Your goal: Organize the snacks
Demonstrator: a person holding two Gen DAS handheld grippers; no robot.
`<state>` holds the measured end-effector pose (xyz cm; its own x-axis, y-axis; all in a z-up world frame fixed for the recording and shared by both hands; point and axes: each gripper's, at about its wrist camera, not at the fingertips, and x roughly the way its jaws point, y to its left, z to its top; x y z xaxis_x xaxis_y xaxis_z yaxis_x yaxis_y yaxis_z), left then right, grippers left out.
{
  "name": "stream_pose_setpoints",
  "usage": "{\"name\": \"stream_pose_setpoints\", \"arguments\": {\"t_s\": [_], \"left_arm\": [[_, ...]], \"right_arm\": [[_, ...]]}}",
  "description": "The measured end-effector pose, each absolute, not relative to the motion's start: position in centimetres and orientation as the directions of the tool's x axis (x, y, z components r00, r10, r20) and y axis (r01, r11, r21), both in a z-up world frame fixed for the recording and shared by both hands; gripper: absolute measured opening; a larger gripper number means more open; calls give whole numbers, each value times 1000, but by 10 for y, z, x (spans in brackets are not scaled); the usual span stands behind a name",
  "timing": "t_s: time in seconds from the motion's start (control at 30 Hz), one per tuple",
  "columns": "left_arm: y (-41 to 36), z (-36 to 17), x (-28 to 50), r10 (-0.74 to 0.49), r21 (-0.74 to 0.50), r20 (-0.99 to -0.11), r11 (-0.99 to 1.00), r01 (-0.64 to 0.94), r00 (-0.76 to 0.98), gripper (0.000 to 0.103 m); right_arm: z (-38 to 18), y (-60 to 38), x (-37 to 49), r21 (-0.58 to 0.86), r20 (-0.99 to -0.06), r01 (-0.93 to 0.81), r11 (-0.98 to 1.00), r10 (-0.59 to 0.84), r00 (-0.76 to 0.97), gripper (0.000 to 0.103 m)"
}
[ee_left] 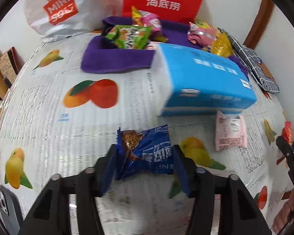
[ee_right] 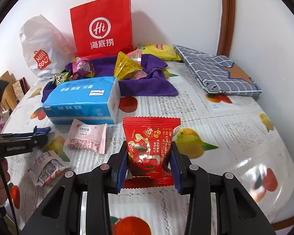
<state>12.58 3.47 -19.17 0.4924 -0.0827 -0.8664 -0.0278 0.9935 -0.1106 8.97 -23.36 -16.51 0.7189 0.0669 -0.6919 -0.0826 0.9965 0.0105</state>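
Mid-pickup, looks like: left gripper [ee_left: 144, 161] fingers closed in around the blue cookie packet [ee_left: 147, 152] down on the tabletop [ee_left: 49, 117], though can't tell if actually pinching yet, while right gripper [ee_right: 149, 162] fingers clenched on the red snack packet [ee_right: 150, 146]. Next up, probably carrying both past the blue tissue pack [ee_right: 82, 99] to the purple cloth tray [ee_left: 115, 62]. Already holding green, pink and yellow packets in there.

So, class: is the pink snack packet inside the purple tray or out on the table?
Out: pink snack packet lies on the tablecloth, before the blue tissue pack.
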Motion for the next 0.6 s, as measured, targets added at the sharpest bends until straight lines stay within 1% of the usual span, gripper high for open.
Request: {"name": "stream_pose_setpoints", "arguments": {"t_s": [0.1,0.17,0.27,0.3,0.33,0.43,0.5,0.6], "left_arm": [[37,-195,129,-103,-131,-853,991,-18,511,66],[35,-196,130,-82,-114,-844,993,-27,529,66],[22,-200,128,2,-12,-834,1000,-21,552,64],[17,-201,125,23,19,-822,1000,-14,568,59],[14,-201,122,14,19,-811,1000,4,585,55],[14,-201,119,7,7,-797,1000,-2,603,54],[11,-203,113,25,28,-773,1000,-5,634,53],[14,-203,111,9,8,-773,1000,-4,635,53]], "right_arm": [[-174,-231,103,32,-698,-109,994,100,709,39],[-181,-230,113,52,-713,-114,992,116,691,39],[-193,-230,126,53,-740,-104,993,109,663,39],[-197,-230,128,51,-747,-105,993,108,656,39],[-199,-229,130,50,-752,-109,993,109,650,39],[-203,-228,133,39,-754,-111,993,102,649,41],[-204,-226,134,30,-754,-119,992,101,649,42],[-204,-225,137,27,-755,-127,992,103,647,43]]}}
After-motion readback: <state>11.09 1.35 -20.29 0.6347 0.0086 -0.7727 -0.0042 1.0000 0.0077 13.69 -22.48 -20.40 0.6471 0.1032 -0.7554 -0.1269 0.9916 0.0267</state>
